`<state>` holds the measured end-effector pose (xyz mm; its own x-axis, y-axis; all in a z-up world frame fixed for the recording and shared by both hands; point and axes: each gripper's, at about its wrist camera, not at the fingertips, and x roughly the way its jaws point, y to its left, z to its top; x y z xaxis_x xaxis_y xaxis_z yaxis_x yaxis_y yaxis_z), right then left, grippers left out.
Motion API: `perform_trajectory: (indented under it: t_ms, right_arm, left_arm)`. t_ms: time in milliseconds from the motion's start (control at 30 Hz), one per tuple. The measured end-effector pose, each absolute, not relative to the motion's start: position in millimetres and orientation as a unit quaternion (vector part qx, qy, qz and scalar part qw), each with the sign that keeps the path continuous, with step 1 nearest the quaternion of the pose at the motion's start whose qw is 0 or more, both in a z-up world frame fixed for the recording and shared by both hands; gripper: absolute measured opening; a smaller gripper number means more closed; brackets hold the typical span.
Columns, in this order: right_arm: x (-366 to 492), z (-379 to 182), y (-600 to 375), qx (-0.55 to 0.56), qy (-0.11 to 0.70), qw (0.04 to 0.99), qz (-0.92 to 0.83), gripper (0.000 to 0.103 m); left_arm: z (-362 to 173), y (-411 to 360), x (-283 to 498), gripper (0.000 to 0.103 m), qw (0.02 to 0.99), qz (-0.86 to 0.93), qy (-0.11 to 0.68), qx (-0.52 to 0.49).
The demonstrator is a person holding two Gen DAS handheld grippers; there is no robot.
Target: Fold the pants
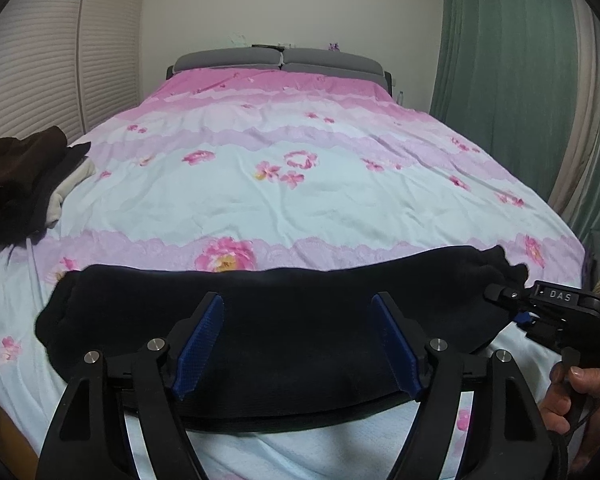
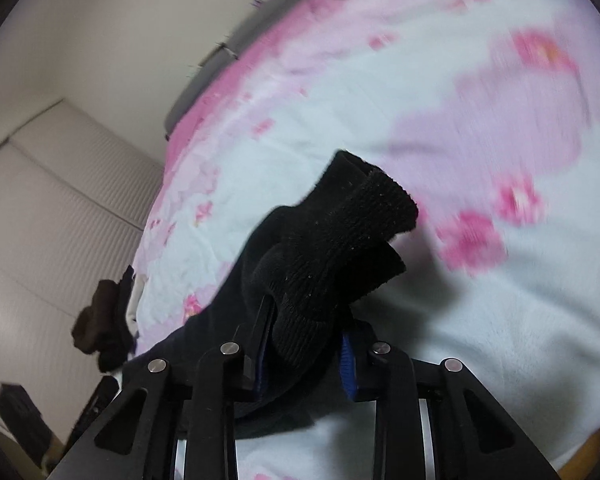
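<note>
Your black pants [image 1: 284, 320] lie in a long band across the near edge of the bed, stretched from left to right over the floral bedspread [image 1: 300, 184]. They look doubled along their length, with the far edge running just under the big pink flower print.

Your left gripper [image 1: 298, 340] hovers over the middle of that band, its tongs spread wide apart, the blue pads [image 1: 198, 344] facing each other with only dark fabric showing between them. From this view you cannot tell whether the fingertips touch the cloth or ride just above it.

Over on the right end, your right gripper [image 1: 500, 292] comes in from the side, and your right hand [image 1: 580, 404] wraps the handle below it. Its tip sits right at the ruffled end of the pants.

The right wrist view makes that clear: your right gripper [image 2: 306, 320] has its tongs pinched together on the ribbed cuff [image 2: 340, 236] of the pants, the knit bunched up and standing above the fingers. A strip of blue pad [image 2: 348, 364] shows beside the fabric. The bedspread [image 2: 480, 320] behind it is smeared with motion blur, so fine detail there is lost.

At the left edge of the bed a heap of other clothes [image 1: 24, 184], dark brown, black and pale, sits well apart from the pants. The grey headboard [image 1: 278, 60] stands at the far end, with a green curtain [image 1: 512, 80] along the right wall.
</note>
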<state>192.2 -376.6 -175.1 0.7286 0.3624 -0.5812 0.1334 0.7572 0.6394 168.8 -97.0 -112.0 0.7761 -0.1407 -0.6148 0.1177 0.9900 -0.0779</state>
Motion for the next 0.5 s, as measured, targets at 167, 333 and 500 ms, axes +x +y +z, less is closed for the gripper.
perform_trajectory:
  t_ms: [167,333,500]
  right_arm:
    - [180,-115,-338,0.251,0.307,0.916,0.065,0.029]
    - [171,-60,-273,0.133,0.262,0.954,0.059,0.028]
    - [167,-36,-196,0.027,0.237,0.969,0.067,0.028]
  left_arm:
    - [-89,-69,157,0.076,0.949,-0.056,0.308,-0.032]
    - [-64,-19,137,0.079,0.957,-0.023,0.283,-0.051]
    - [-48,39,115,0.081,0.961,0.021,0.269,-0.059]
